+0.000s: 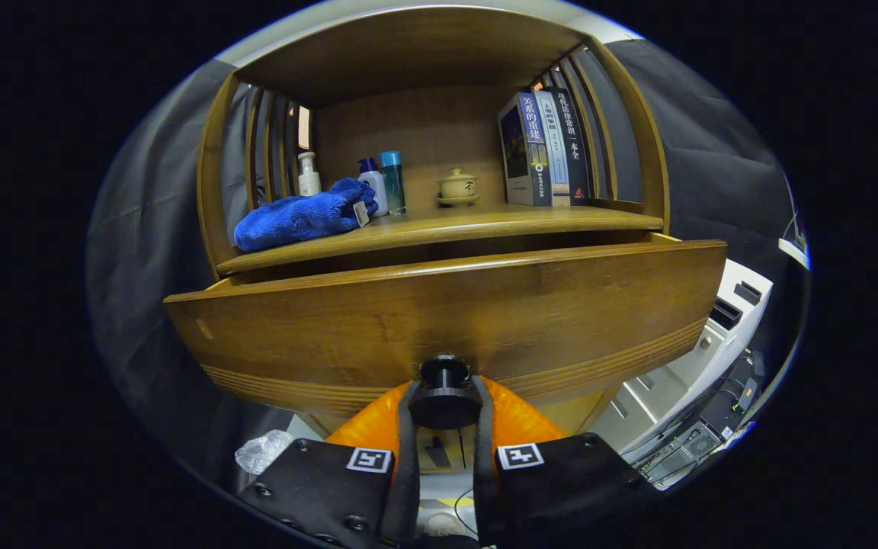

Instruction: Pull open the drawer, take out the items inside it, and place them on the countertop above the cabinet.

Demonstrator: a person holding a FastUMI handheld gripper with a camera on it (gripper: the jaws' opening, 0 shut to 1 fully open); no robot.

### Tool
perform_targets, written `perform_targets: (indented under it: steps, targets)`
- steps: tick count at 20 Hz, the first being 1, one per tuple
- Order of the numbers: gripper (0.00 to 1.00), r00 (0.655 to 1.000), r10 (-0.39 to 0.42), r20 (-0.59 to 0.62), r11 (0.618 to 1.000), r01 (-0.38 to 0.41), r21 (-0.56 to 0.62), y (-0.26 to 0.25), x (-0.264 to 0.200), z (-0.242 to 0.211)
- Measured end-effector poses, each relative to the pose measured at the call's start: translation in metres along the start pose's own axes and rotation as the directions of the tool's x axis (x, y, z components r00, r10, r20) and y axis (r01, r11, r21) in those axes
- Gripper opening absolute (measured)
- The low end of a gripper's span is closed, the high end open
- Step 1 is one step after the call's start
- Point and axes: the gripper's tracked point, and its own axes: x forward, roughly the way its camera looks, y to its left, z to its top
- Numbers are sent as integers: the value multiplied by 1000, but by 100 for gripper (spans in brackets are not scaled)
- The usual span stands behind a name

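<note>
Gripper (pixel 445 404): fingers pinched on the knob (pixel 445 390) between them, gripped for pulling; drawer (pixel 447 320) just ahead, partly drawn out, contents hidden behind its front; countertop (pixel 439 225) beyond holds a towel (pixel 302 217), bottles, books.

Gripper (pixel 445 404) level, both fingers (pixel 406 427) clamped on knob (pixel 445 393)
</note>
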Motion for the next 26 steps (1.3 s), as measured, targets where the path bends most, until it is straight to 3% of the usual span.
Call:
perform_targets:
  steps: [15, 26]
  targets:
    - [37, 997, 10, -74, 1000, -11, -18, -3, -60, -32]
    - [37, 994, 27, -106, 1000, -28, -13, -1, -79, -42]
